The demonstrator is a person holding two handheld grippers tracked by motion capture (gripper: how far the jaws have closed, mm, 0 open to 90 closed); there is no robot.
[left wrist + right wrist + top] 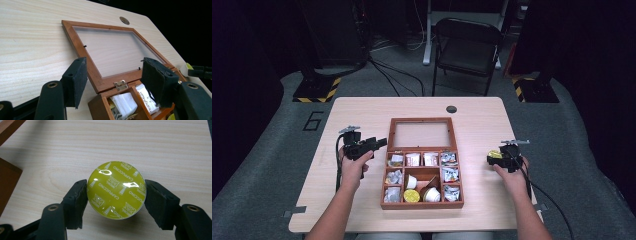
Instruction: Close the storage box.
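The right hand-held gripper (116,195) brackets a yellow-lidded coffee capsule (116,190) low over the bare counter (155,142), to the right of the wooden box (422,202); its pads sit at the capsule's rim, though whether they press or have let go I cannot tell; probably it is being set out of the box; the left hand-held gripper (113,80) hovers with jaws apart and nothing between them by the hinged lid (97,75), likely waiting.

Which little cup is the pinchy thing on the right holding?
Start at the wooden box mid-table, then look right of it to the right gripper. Between its jaws, on the bare tabletop, sits the capsule. Its yellow-green foil lid reads "Cappuccino", and unlike the others it is outside the box.
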